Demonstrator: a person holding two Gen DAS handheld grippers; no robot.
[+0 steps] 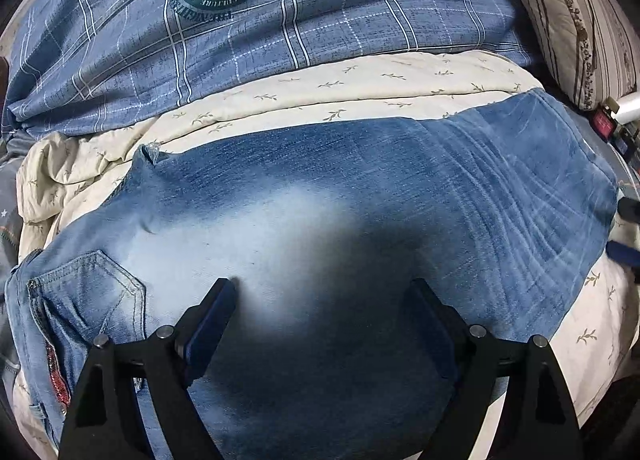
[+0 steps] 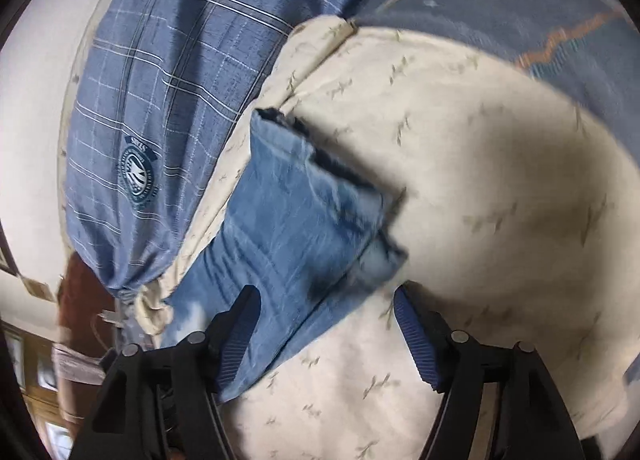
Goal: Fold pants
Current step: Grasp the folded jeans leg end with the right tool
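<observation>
Faded blue jeans (image 1: 320, 196) lie flat across a cream leaf-print quilt (image 1: 360, 88) on a bed, with a back pocket (image 1: 88, 292) at the lower left. My left gripper (image 1: 324, 288) is open and empty, hovering just above the middle of the jeans. In the right wrist view the leg end of the jeans (image 2: 296, 212) with its frayed hems lies on the quilt (image 2: 500, 188). My right gripper (image 2: 326, 296) is open and empty above the quilt beside the leg edge; its tips also show at the right edge of the left wrist view (image 1: 624, 232).
A blue plaid duvet (image 1: 280, 20) with a round emblem is bunched behind the jeans. A striped pillow (image 1: 580, 28) sits at the far right. A grey-blue bedsheet (image 2: 540, 20) borders the quilt. Red and white small items (image 1: 608, 120) lie near the pillow.
</observation>
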